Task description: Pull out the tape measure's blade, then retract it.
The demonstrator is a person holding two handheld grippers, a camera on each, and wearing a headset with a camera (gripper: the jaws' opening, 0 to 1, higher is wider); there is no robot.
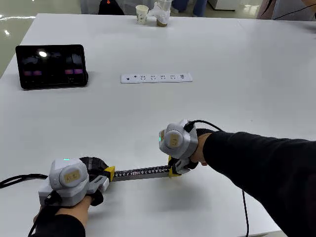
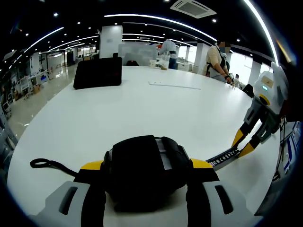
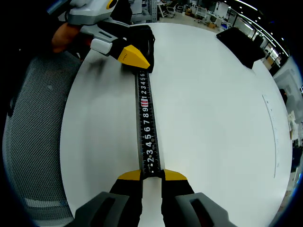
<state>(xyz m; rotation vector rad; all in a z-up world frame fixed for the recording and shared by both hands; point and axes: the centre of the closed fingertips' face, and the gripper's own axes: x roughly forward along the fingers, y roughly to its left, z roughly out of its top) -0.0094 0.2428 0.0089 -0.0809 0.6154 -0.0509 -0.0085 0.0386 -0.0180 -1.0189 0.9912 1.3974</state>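
Observation:
A black tape measure case [image 1: 95, 165] [image 2: 144, 169] rests on the white table, and my left gripper [image 1: 106, 174] [image 2: 147, 166] is shut on it. Its dark blade [image 1: 141, 172] [image 3: 146, 126] with white numbers runs out flat across the table to the right. My right gripper [image 1: 174, 170] [image 3: 151, 176] is shut on the blade's end, its yellow fingertips [image 3: 128, 175] pinching the tip. In the left gripper view the right gripper [image 2: 242, 147] holds the blade [image 2: 223, 157] at the far right. In the right gripper view the left gripper [image 3: 133, 56] grips the case [image 3: 142, 38] at the top.
A black tablet [image 1: 51, 65] leans at the table's left. A white power strip [image 1: 156, 77] lies mid-table. Paper cups [image 1: 142, 14] stand at the far edge. Cables [image 1: 17, 180] trail from both grippers. A grey mesh chair [image 3: 33, 137] is beside the table edge.

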